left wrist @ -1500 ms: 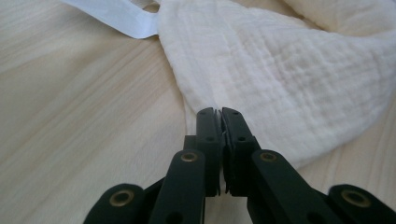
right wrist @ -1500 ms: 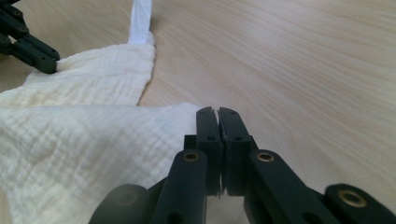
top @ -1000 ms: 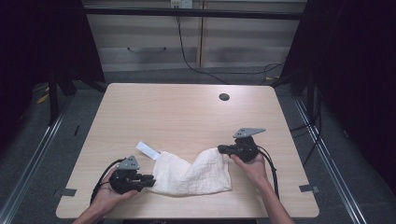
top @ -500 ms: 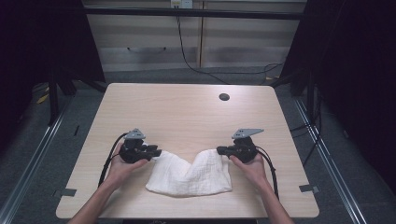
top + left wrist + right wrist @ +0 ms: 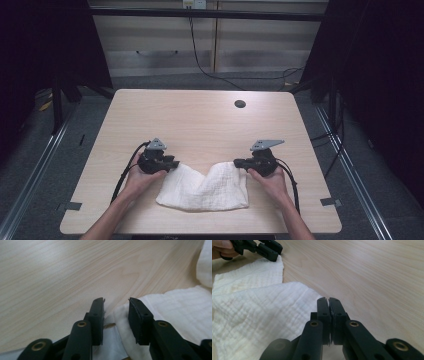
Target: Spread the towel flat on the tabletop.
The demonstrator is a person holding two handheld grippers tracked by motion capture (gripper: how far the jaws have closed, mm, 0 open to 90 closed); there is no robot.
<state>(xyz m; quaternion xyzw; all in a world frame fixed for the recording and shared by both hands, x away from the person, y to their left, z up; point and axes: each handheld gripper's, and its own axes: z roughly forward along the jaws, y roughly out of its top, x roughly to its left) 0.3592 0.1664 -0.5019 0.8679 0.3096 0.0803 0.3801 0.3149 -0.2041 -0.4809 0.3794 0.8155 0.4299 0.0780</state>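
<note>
- Dark floor and black curtains surround the wooden table (image 5: 200, 120), which is bare except for the work at its near edge.
- White cloth (image 5: 202, 187) lies there between my two hands, sagging in the middle; it looks soft, light and limp, so I judge it will fold and slide easily and must be taken by the corners.
- My right gripper (image 5: 241, 163) has its jaws pressed together on the cloth's far right corner.
- My left gripper (image 5: 116, 312) has jaws partly apart, just opening a little, with the far left corner's edge between them but not yet pinched.
</note>
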